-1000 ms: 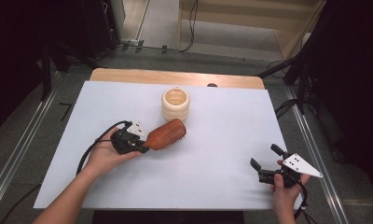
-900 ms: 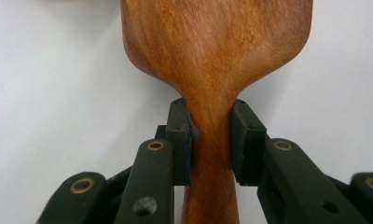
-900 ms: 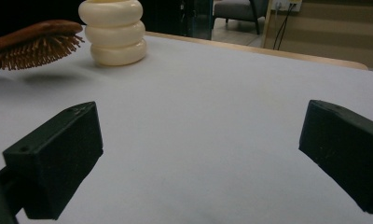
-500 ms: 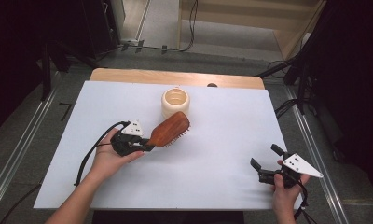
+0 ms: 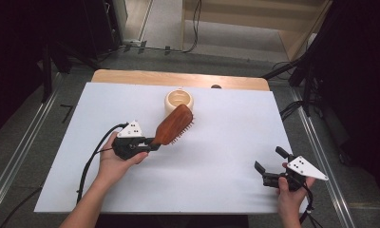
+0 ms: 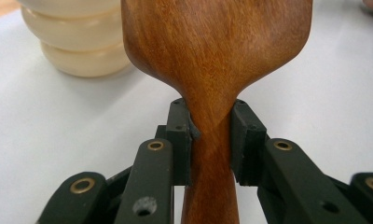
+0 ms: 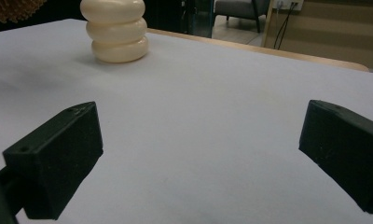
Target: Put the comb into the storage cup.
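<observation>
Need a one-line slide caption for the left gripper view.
Left gripper clamps the wooden hairbrush at its neck, beside a cream ribbed cup.

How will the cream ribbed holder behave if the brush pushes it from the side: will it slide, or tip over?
The cream holder looks squat and wide-based, so it would probably slide on the white table cover rather than tip. Its round stacked bulges could let the wooden hairbrush glance off. It appears rigid, possibly ceramic or plastic, so a hard knock might chip it.

No text, label, brand, number or sign can be read in any view. No legible marking is borne by any surface.
</observation>
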Demonstrator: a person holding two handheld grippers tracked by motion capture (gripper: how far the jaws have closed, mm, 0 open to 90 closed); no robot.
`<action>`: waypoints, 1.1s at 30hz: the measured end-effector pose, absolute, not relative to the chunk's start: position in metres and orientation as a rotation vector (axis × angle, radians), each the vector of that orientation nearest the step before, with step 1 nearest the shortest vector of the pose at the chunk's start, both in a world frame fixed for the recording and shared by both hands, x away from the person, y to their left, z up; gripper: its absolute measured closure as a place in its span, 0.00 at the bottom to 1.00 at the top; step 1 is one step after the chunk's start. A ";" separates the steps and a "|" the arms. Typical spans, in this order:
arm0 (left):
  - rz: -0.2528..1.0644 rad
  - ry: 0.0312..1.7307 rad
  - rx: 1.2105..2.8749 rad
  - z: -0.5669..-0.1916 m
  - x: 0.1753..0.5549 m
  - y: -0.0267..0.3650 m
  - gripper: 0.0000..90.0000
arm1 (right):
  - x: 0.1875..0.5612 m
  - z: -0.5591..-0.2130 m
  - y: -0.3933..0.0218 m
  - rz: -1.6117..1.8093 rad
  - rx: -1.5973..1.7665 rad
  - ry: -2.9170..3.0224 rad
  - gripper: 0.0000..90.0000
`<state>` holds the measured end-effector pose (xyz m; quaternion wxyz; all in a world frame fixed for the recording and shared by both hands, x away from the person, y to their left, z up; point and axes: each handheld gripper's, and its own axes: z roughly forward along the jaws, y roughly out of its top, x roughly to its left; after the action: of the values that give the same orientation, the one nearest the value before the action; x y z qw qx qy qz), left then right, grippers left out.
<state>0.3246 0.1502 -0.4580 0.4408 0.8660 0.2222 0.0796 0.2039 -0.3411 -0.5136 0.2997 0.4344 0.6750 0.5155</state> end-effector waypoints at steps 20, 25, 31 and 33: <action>0.271 0.568 1.955 -0.452 0.307 0.160 0.81 | 0.208 -0.472 -0.315 1.476 1.101 1.851 0.00; 0.267 0.569 1.930 -0.454 0.305 0.159 0.81 | 0.210 -0.456 -0.305 1.512 1.073 1.857 0.00; 0.268 0.555 1.918 -0.453 0.302 0.156 0.81 | 0.214 -0.434 -0.293 1.544 1.044 1.841 0.00; 0.265 0.547 1.912 -0.453 0.302 0.155 0.81 | 0.216 -0.428 -0.289 1.552 1.037 1.838 0.00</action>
<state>0.3018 0.1545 -0.4531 0.5376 0.8035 0.2300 0.1115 0.2162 -0.2888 -0.4278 0.2580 0.3825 0.6779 0.5723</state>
